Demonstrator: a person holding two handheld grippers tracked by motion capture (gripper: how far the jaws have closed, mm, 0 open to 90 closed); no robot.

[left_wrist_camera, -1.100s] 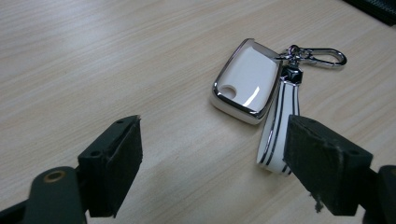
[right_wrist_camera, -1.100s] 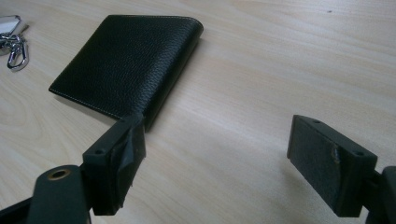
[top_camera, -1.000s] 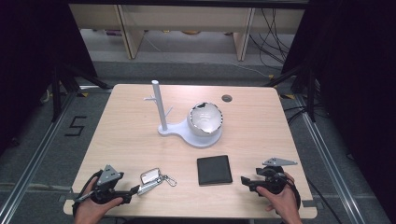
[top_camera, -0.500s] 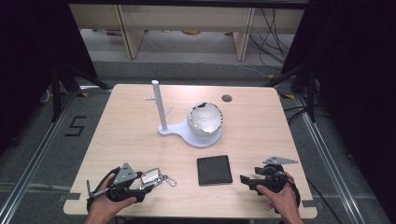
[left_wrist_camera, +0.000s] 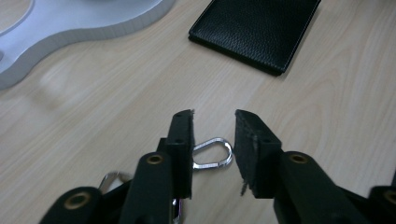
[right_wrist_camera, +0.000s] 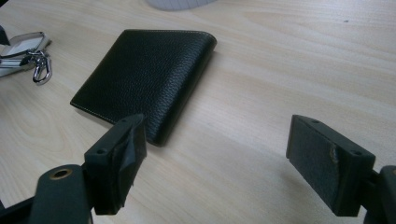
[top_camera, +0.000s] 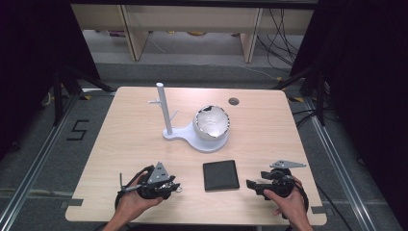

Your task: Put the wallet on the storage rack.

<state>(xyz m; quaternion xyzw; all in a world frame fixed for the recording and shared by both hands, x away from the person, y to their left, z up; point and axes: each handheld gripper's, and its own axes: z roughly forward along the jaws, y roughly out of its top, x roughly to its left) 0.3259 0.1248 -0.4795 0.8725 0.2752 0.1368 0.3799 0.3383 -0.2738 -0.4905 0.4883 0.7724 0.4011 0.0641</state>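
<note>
A silver key ring with a carabiner clip lies on the wooden table near the front left. My left gripper is low over it, and its jaws have just been closing. The clip sits in the gap between them, and neither pad visibly presses on it. From above, the left gripper covers most of the keys. A black leather wallet lies flat at the front centre. My right gripper rests to its right, open wide, with the wallet ahead and left of its jaws.
A white stand with an upright post and a white bowl on its base sits mid-table. A small round hole lies near the table's far edge. Dark floor and black frame legs surround the table.
My left gripper has moved right along the table's front onto the keys, and its jaws have narrowed around the clip. The right gripper and the wallet have stayed put.
</note>
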